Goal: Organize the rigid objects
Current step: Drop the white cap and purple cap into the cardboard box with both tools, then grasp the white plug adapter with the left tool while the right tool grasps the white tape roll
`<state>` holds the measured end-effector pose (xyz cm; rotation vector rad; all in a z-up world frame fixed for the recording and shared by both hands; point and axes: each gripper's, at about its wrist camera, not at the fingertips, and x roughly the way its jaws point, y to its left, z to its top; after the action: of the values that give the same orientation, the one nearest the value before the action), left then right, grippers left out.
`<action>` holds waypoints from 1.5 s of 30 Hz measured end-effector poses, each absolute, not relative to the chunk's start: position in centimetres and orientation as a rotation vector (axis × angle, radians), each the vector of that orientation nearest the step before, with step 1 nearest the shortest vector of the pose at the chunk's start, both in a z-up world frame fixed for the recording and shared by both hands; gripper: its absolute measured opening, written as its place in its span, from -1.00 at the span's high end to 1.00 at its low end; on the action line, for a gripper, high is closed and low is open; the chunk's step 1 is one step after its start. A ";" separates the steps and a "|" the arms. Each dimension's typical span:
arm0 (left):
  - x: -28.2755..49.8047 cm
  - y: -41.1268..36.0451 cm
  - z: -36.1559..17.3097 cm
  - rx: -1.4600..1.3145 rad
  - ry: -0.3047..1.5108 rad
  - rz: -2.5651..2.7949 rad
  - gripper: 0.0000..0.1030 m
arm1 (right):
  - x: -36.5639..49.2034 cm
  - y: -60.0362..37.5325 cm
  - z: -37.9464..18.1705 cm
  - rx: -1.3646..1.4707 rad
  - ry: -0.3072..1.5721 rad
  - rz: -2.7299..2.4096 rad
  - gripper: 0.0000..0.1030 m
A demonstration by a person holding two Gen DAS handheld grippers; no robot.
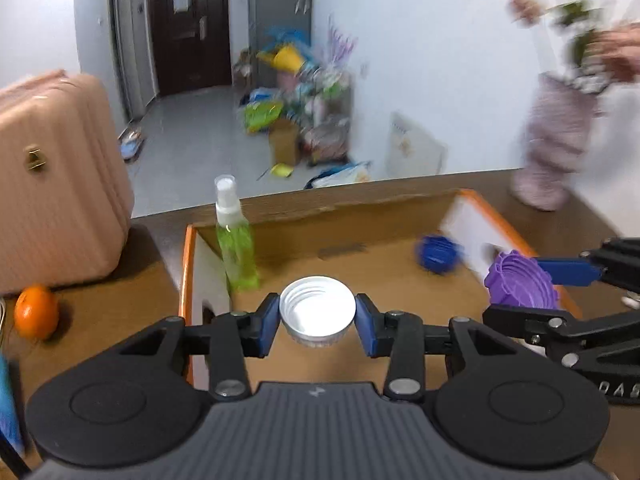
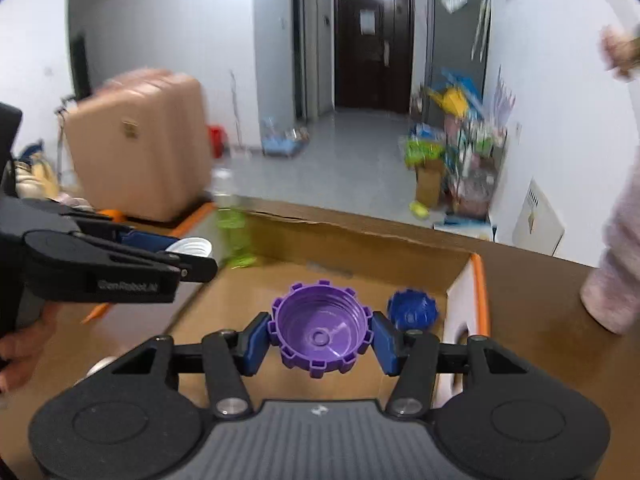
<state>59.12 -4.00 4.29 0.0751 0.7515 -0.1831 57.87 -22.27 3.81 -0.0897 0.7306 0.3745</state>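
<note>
**Two caps gripped over the cardboard box**

Left tool point(image 1: 317, 320) clamping a white cap point(image 1: 317, 311) between its blue pads, open threaded side facing up toward the camera. Right tool point(image 2: 321, 338) pinching a purple cap point(image 2: 320, 329) the same way, notched rim against the pads, hollow side turned up. Reading "GenRobot.AI", blurred, on the left tool's side in the right wrist view. Hovering over an open cardboard box point(image 1: 400, 276) with orange-edged flaps, sitting on the brown table point(image 1: 100, 312). Lying inside the box near its right wall, a blue cap point(image 2: 412, 310). Standing upright in the box's far left corner, a green spray bottle point(image 1: 234, 240), long axis vertical, nozzle up. Resting on the table left of the box, an orange point(image 1: 36, 312).
</note>
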 end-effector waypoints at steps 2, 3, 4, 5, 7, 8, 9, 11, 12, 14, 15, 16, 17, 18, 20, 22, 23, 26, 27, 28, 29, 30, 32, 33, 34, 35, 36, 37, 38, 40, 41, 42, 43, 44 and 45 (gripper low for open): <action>63.4 -4.0 2.3 0.061 0.820 -0.147 0.21 | 62.5 -21.1 2.4 -0.093 0.811 0.365 -0.02; 64.9 -4.0 1.4 0.053 0.839 -0.119 0.21 | 64.5 -20.3 1.5 -0.120 0.843 0.349 -0.02; 66.1 -4.1 0.5 0.059 0.844 -0.094 0.21 | 66.2 -19.5 0.6 -0.156 0.870 0.330 -0.02; 66.8 -4.1 -0.3 0.069 0.855 -0.091 0.20 | 67.4 -19.0 -0.2 -0.180 0.892 0.317 -0.02; 68.0 -4.0 -1.4 0.072 0.886 -0.106 0.20 | 69.0 -18.3 -1.3 -0.213 0.928 0.313 -0.02; 68.4 -3.9 -1.7 0.067 0.893 -0.108 0.16 | 69.6 -18.1 -1.8 -0.221 0.941 0.315 -0.03; 68.5 -3.9 -1.9 0.066 0.897 -0.112 0.15 | 70.0 -17.9 -2.2 -0.227 0.951 0.319 -0.03; 68.7 -4.0 -2.2 0.091 0.899 -0.112 -0.03 | 70.5 -17.9 -2.7 -0.244 0.950 0.303 -0.03; 68.8 -4.0 -2.2 0.105 0.898 -0.121 -0.09 | 70.8 -17.8 -2.8 -0.258 0.954 0.288 -0.03; 68.4 -4.4 -1.7 0.120 0.888 -0.142 -0.15 | 70.7 -17.8 -2.3 -0.256 0.944 0.276 -0.05; 67.9 -4.1 -1.2 0.111 0.876 -0.141 -0.16 | 70.2 -18.1 -1.6 -0.240 0.928 0.277 -0.05; 67.4 -4.0 -0.6 0.104 0.869 -0.151 -0.19 | 69.5 -18.4 -0.8 -0.227 0.912 0.279 -0.07; 66.7 -3.9 0.1 0.098 0.863 -0.174 -0.24 | 68.6 -18.6 0.3 -0.221 0.892 0.281 -0.10; 65.9 -3.7 0.9 0.093 0.853 -0.189 -0.26 | 67.7 -19.0 1.3 -0.219 0.869 0.282 -0.12; 63.7 -3.2 2.9 0.081 0.820 -0.212 -0.33 | 65.3 -19.6 3.8 -0.214 0.828 0.285 -0.17; 61.0 -2.7 5.1 0.061 0.786 -0.228 -0.40 | 62.6 -20.2 6.0 -0.212 0.793 0.286 -0.19; 59.6 -2.5 6.2 0.053 0.771 -0.236 -0.42 | 60.9 -20.4 7.2 -0.218 0.773 0.285 -0.19; 54.6 -1.9 9.6 0.059 0.701 -0.248 -0.53 | 55.6 -21.4 10.3 -0.224 0.706 0.287 -0.29; 53.0 -1.6 10.6 0.061 0.680 -0.246 -0.55 | 53.9 -22.0 11.3 -0.213 0.686 0.292 -0.33; 51.0 -1.3 11.5 0.059 0.654 -0.243 -0.59 | 51.8 -22.4 12.0 -0.207 0.659 0.296 -0.37; 48.9 -0.9 12.2 0.059 0.627 -0.236 -0.59 | 49.5 -22.8 12.7 -0.215 0.622 0.296 -0.37; 47.0 -0.5 12.5 0.068 0.603 -0.223 -0.59 | 47.5 -23.2 13.1 -0.219 0.592 0.297 -0.37; 42.3 -0.2 12.8 0.103 0.544 -0.176 -0.60 | 43.6 -24.2 13.6 -0.188 0.556 0.284 -0.37; 39.8 0.1 12.7 0.117 0.508 -0.151 -0.60 | 41.6 -24.5 13.7 -0.173 0.535 0.284 -0.37; 37.9 0.3 12.6 0.126 0.478 -0.136 -0.64 | 39.4 -24.8 13.6 -0.154 0.506 0.287 -0.38; 35.5 0.6 12.3 0.130 0.436 -0.124 -0.68 | 37.0 -25.1 13.3 -0.135 0.477 0.283 -0.39; 33.2 0.8 12.0 0.131 0.401 -0.116 -0.69 | 35.0 -25.1 12.7 -0.136 0.453 0.284 -0.39; 30.8 1.0 11.4 0.125 0.368 -0.109 -0.71 | 32.9 -25.2 12.2 -0.133 0.428 0.288 -0.39; 28.9 1.1 10.8 0.110 0.348 -0.103 -0.72 | 30.6 -25.2 11.4 -0.126 0.405 0.299 -0.39; 25.3 1.3 9.2 0.103 0.338 -0.113 -0.72 | 27.3 -25.0 9.5 -0.108 0.393 0.309 -0.39; 23.3 1.2 8.4 0.111 0.336 -0.109 -0.72 | 25.7 -24.8 8.5 -0.096 0.400 0.308 -0.38; 21.4 1.1 7.6 0.120 0.331 -0.099 -0.72 | 24.0 -24.6 7.5 -0.093 0.408 0.293 -0.38; 19.9 1.3 7.1 0.128 0.325 -0.094 -0.73 | 22.4 -24.3 6.4 -0.095 0.406 0.275 -0.39; 18.1 1.2 6.4 0.130 0.311 -0.086 -0.78 | 21.1 -24.0 5.6 -0.105 0.400 0.274 -0.39; 16.5 1.3 5.9 0.118 0.296 -0.072 -0.81 | 19.4 -23.8 4.6 -0.104 0.391 0.274 -0.39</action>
<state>16.53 1.30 5.85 0.1184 0.2960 -0.0716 19.43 -23.76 4.64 -0.1041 0.3913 0.2741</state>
